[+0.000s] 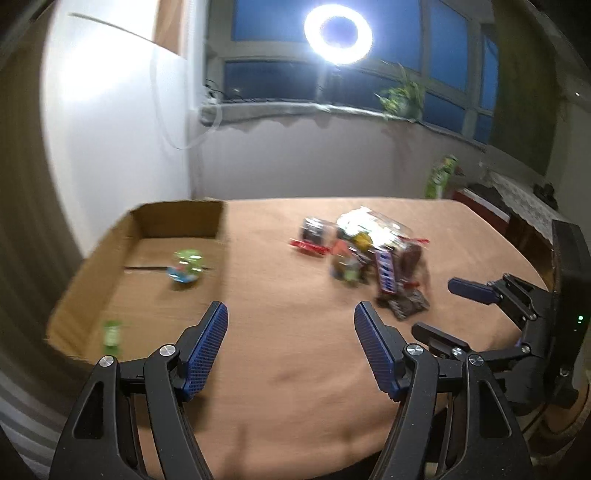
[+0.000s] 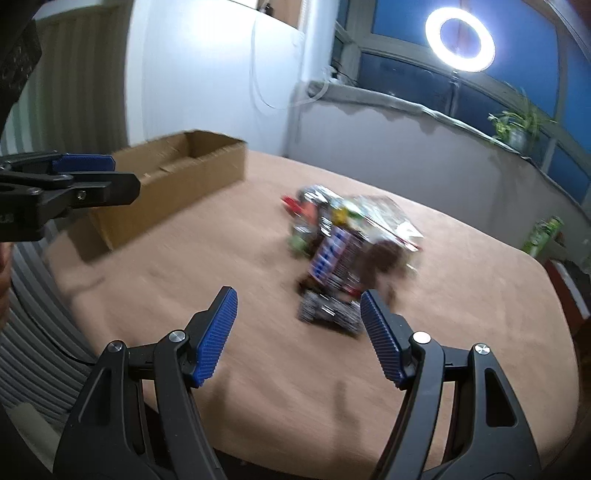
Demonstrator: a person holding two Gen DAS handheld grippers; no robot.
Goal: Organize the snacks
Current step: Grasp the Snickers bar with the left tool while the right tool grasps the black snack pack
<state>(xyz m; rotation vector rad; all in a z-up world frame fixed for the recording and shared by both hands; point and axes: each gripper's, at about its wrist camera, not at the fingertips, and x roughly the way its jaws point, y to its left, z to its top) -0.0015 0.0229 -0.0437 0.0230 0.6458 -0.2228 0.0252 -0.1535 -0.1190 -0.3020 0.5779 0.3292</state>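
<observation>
Left wrist view shows your left gripper [image 1: 290,319] with fingers spread wide, holding nothing. Your right gripper [image 2: 298,306] is just as wide and empty. The snack pile [image 2: 343,243] lies mid-frame, beyond the fingers, on the tan tabletop [image 2: 221,295]; its labels are too blurred to read. A cardboard box [image 1: 147,258] at left holds a green snack [image 1: 187,266]. A ring light [image 1: 338,33] glows against the dark window [image 1: 447,48].
</observation>
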